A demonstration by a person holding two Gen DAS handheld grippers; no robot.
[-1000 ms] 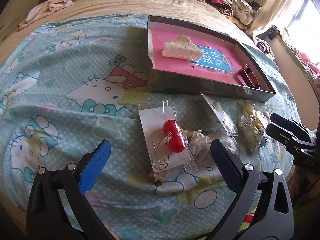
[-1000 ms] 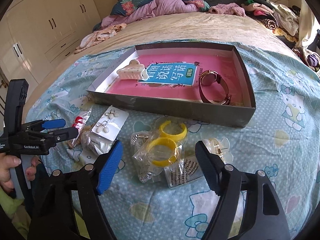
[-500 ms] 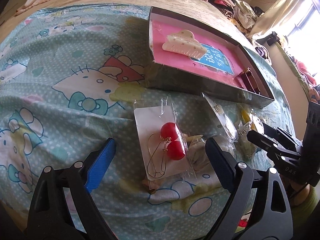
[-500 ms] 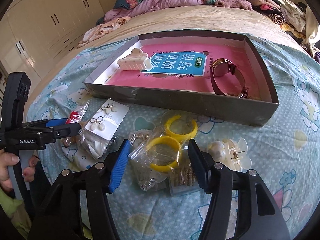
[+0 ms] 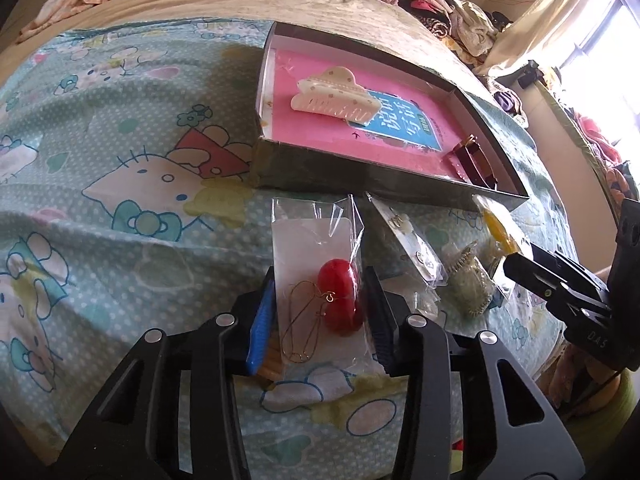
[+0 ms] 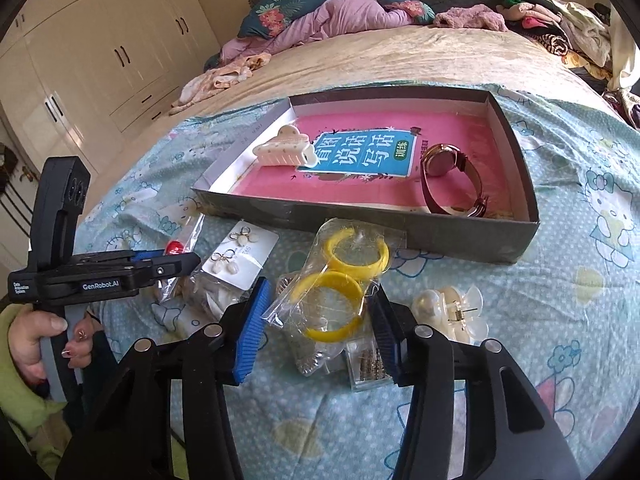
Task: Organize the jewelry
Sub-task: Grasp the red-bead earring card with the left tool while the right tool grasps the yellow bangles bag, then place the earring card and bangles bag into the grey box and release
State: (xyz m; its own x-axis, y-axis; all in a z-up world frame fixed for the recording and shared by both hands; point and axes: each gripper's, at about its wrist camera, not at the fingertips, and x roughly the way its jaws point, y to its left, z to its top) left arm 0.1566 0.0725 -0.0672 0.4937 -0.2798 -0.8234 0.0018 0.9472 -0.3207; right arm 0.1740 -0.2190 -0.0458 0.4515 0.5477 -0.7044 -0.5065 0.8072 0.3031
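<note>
Bedsheet (image 5: 120, 240) carries scattered packets; the left tool (image 5: 320, 312) is clamped on the red earring packet (image 5: 320, 280), the right tool (image 6: 320, 320) on the yellow bangle bag (image 6: 340, 280), centre frame.

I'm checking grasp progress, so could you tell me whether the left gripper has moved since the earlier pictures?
Yes. The left gripper has moved forward toward the tray, and its jaws have narrowed around the red earring packet.

Box (image 6: 472, 236): matt grey card walls, glossy pink paper liner. Inside it, hair claw (image 6: 285, 151): smooth cream plastic. Just in front of box, 2 yellow bangles (image 6: 340, 280): glossy plastic in crinkled clear film. Sheet (image 5: 120, 200): soft printed cloth.
</note>
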